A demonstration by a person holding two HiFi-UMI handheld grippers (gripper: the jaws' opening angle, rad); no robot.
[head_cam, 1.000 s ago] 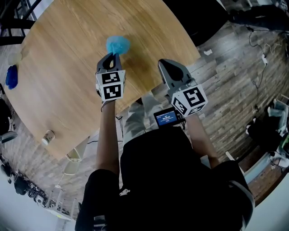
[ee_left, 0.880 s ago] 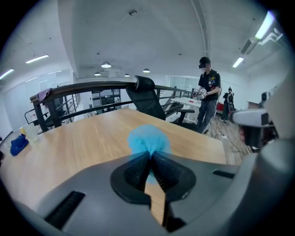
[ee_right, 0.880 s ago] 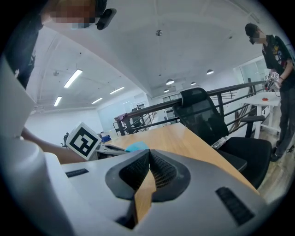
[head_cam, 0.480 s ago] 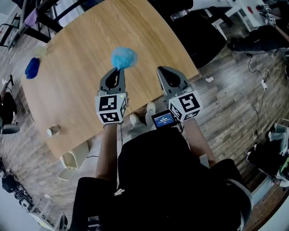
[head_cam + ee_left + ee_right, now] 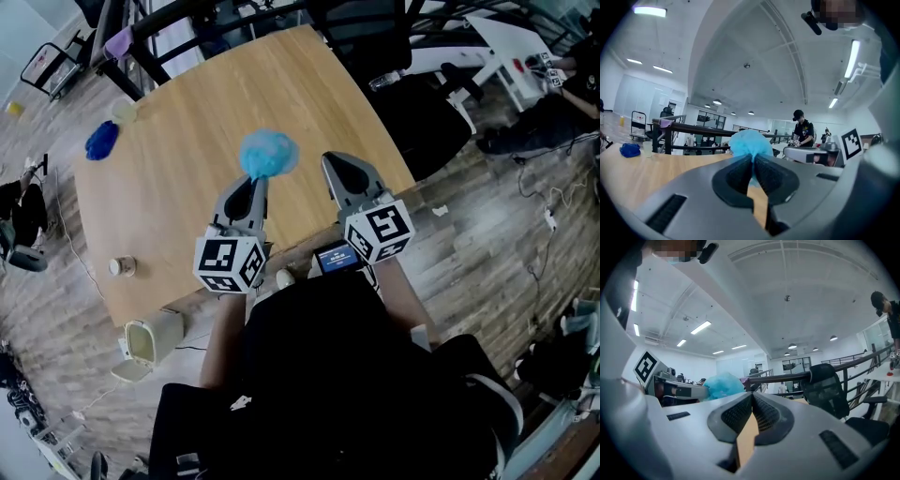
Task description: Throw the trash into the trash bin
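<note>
Fluffy light-blue trash wad (image 5: 268, 154) pinched in left hand-held gripper (image 5: 260, 180).

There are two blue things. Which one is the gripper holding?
The light blue fluffy wad, pinched by the fingers of the left gripper above the table. The darker blue one lies alone near the table's far left edge.

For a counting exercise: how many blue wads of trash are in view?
2: a light blue wad held by the left gripper; a dark blue wad on the table, far left.
</note>
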